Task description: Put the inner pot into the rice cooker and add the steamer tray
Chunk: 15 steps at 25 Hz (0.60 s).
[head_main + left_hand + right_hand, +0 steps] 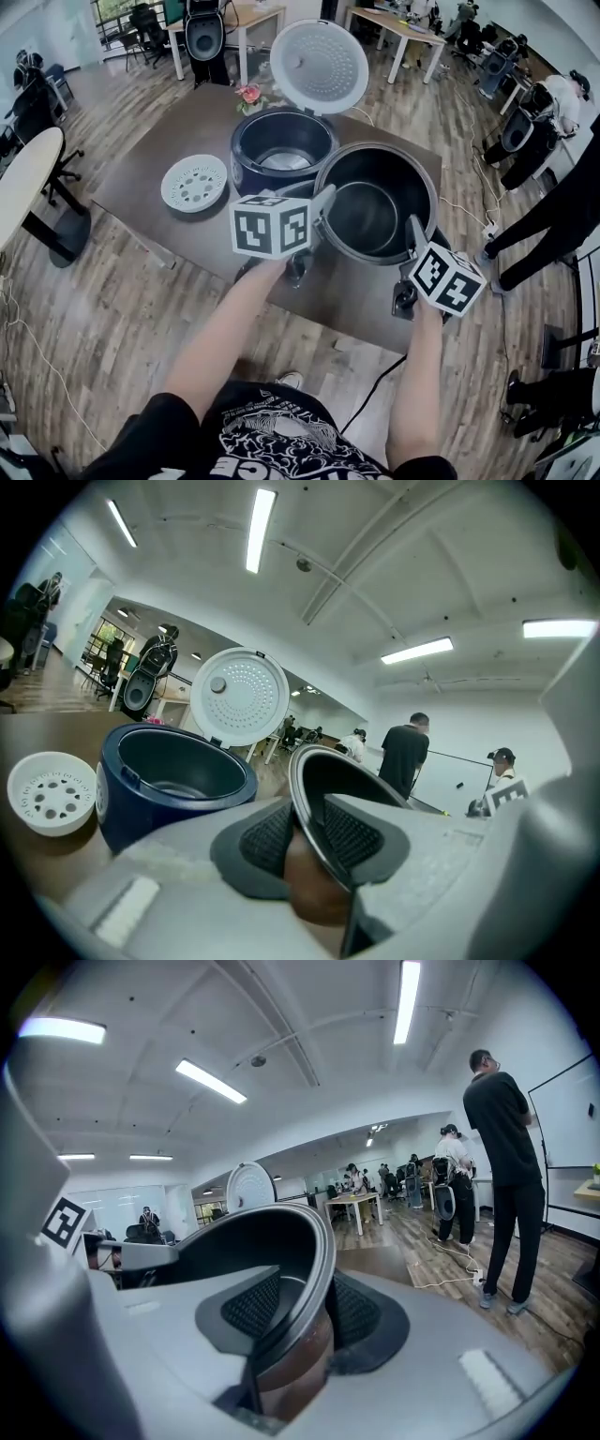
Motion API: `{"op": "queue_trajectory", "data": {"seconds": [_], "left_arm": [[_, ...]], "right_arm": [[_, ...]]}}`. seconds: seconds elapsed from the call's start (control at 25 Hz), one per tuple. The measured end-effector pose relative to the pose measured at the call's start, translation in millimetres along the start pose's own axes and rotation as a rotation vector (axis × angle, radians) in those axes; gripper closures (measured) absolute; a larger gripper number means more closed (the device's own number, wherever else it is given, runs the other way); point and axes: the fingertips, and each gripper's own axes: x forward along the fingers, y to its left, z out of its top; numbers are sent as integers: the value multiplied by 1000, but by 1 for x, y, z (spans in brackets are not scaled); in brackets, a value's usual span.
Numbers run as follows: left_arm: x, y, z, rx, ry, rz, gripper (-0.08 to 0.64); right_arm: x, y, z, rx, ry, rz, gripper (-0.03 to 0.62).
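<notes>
Head view: the pot [375,202] is held just right of the open cooker [281,150], with the left gripper [322,204] and right gripper [415,232] on opposite rims. The tray [195,182] lies left of the cooker.

Left gripper view: the left gripper [305,841] pinches the pot [314,775] rim, right of the cooker [173,780].

Right gripper view: the right gripper [300,1312] clamps the pot [272,1241] rim.

shirt [272,441]: black, white print | cubes [270,226]: black-white markers | fingers [436,855]: grey
</notes>
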Motion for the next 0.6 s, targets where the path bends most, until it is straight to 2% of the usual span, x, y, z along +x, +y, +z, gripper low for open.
{"op": "queue_trajectory", "data": {"seconds": [0.6], "left_arm": [[-15, 16, 90, 71, -83, -85, 448]], "right_arm": [[14, 58, 71, -55, -124, -5, 443]]}}
